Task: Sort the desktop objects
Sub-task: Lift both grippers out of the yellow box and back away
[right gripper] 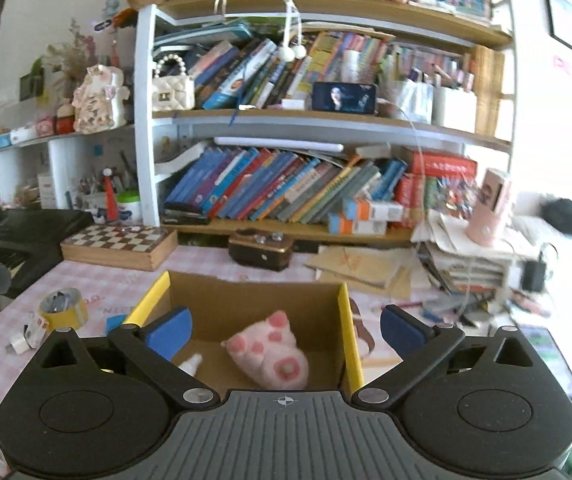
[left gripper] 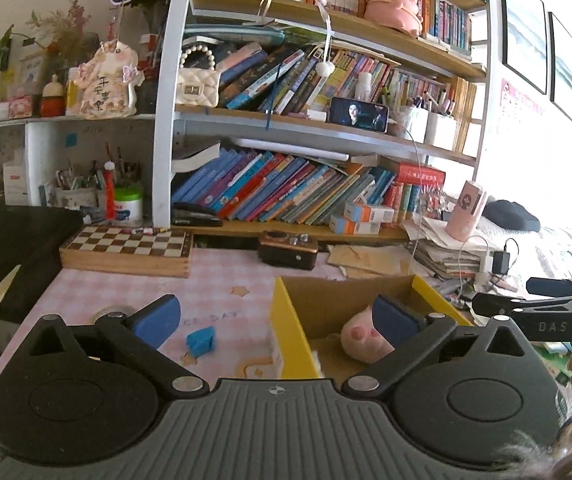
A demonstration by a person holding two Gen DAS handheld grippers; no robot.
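Observation:
An open cardboard box (left gripper: 337,300) with yellow edges stands on the pink checked tablecloth. Inside it lies a pink plush pig (left gripper: 361,338), along with a small white item (right gripper: 192,364). My left gripper (left gripper: 278,316) is open and empty, straddling the box's left yellow wall, its right pad over the box. My right gripper (right gripper: 286,330) is open and empty too, held over the box (right gripper: 246,300) with the pig (right gripper: 270,348) below the jaws. A small blue piece (left gripper: 201,340) lies left of the box. A yellow tape roll (right gripper: 64,308) sits further left.
A wooden chessboard box (left gripper: 126,250) and a small brown radio (left gripper: 287,250) stand behind the box. A black keyboard (left gripper: 2,256) fills the left side. Stacked papers (left gripper: 449,256) with a pink cup (left gripper: 465,212) crowd the right. A packed bookshelf (left gripper: 286,120) rises behind.

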